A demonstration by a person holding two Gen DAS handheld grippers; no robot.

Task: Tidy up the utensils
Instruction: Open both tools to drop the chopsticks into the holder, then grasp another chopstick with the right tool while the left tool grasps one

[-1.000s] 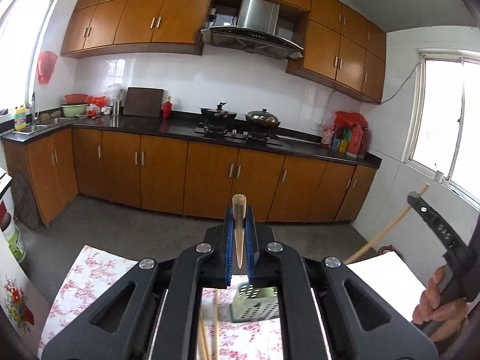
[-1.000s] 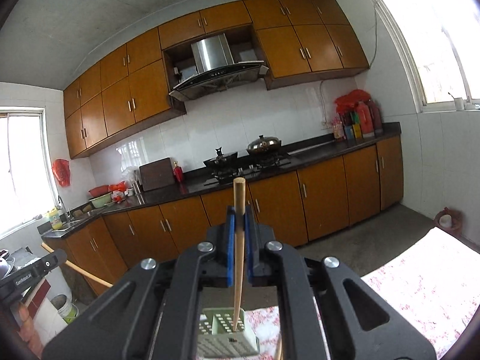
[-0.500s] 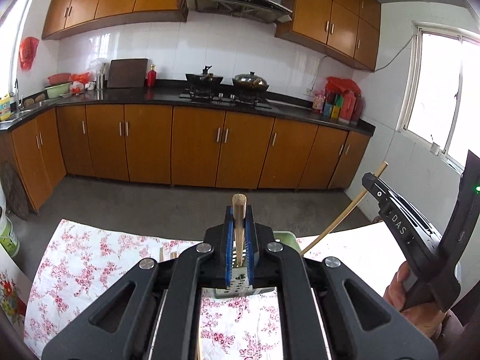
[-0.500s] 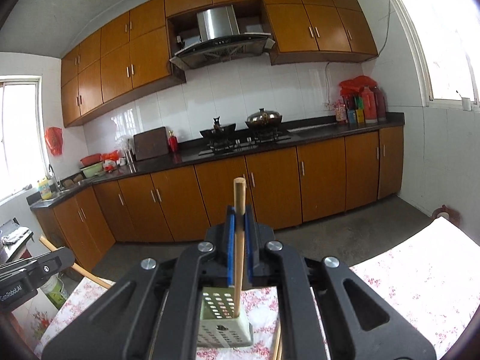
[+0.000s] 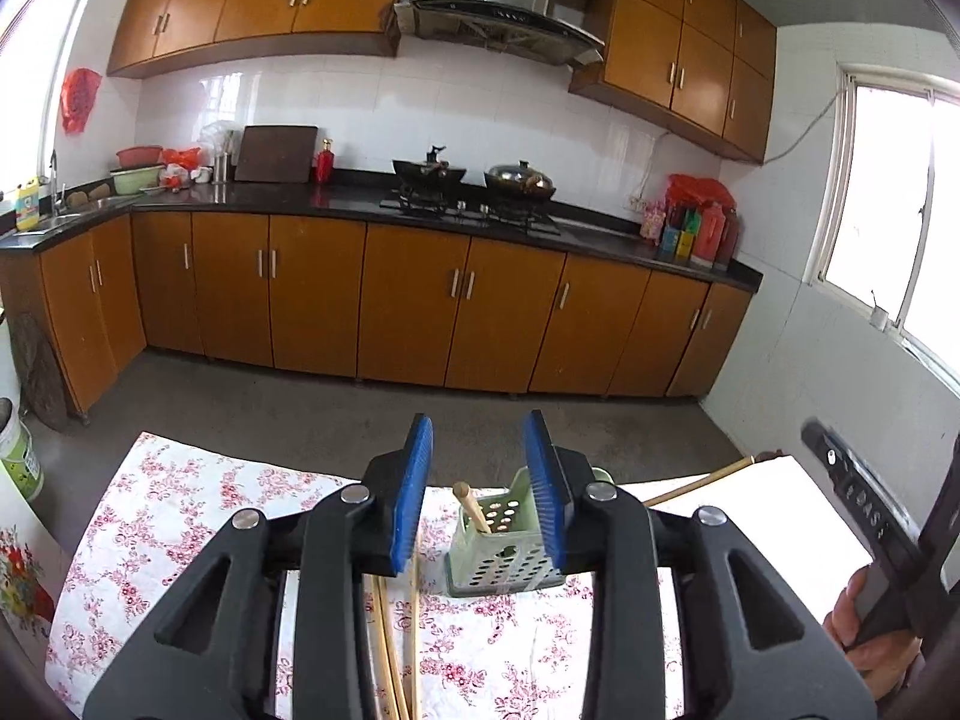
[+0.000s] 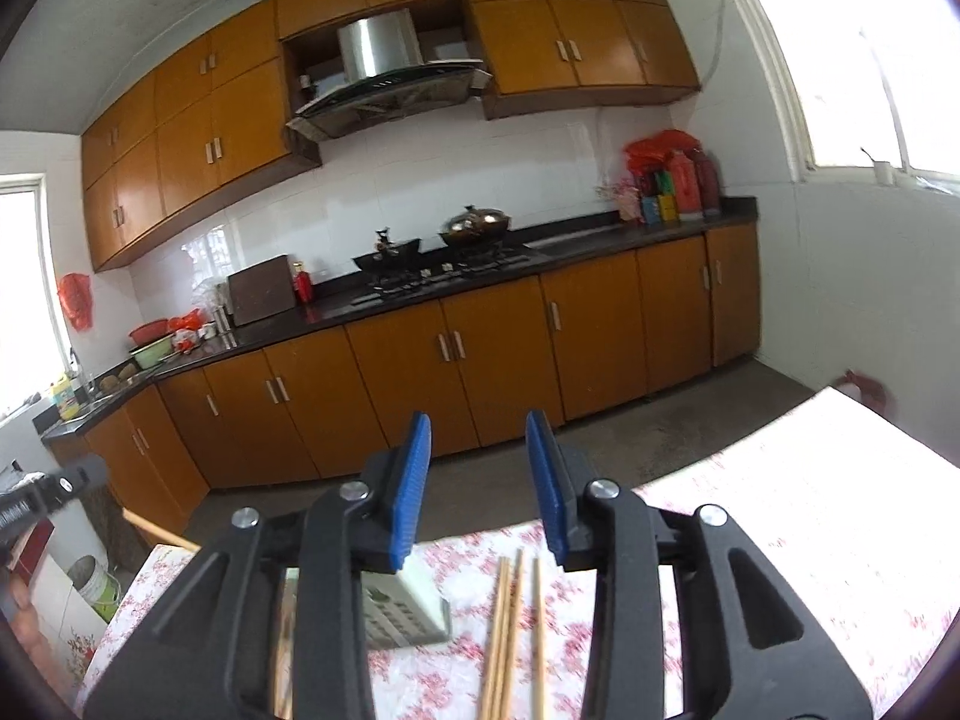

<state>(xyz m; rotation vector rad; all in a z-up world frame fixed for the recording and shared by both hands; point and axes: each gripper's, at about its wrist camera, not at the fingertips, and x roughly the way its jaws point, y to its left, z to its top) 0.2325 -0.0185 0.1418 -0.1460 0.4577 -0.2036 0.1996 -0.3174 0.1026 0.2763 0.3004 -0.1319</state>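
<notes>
A pale green perforated utensil holder [image 5: 501, 546] stands on the floral tablecloth, with one wooden chopstick [image 5: 471, 506] leaning in it. My left gripper [image 5: 479, 495] is open and empty just above and in front of the holder. Loose chopsticks [image 5: 396, 642] lie on the cloth under it. In the right wrist view my right gripper [image 6: 480, 489] is open and empty. The holder [image 6: 408, 606] shows low between its fingers, with several loose chopsticks [image 6: 510, 630] lying on the cloth to its right. A chopstick [image 5: 696, 480] pokes out by the right gripper's body in the left wrist view.
The table has a floral cloth [image 5: 180, 516] and a plain white part [image 5: 768, 516] on the right. Beyond its far edge are a grey floor and wooden kitchen cabinets [image 5: 408, 306]. A bucket [image 5: 18, 456] stands at left.
Both grippers have opened and let go of their chopsticks. The left one's chopstick now leans in the green holder. The right gripper has shifted, with loose chopsticks now in its view.
</notes>
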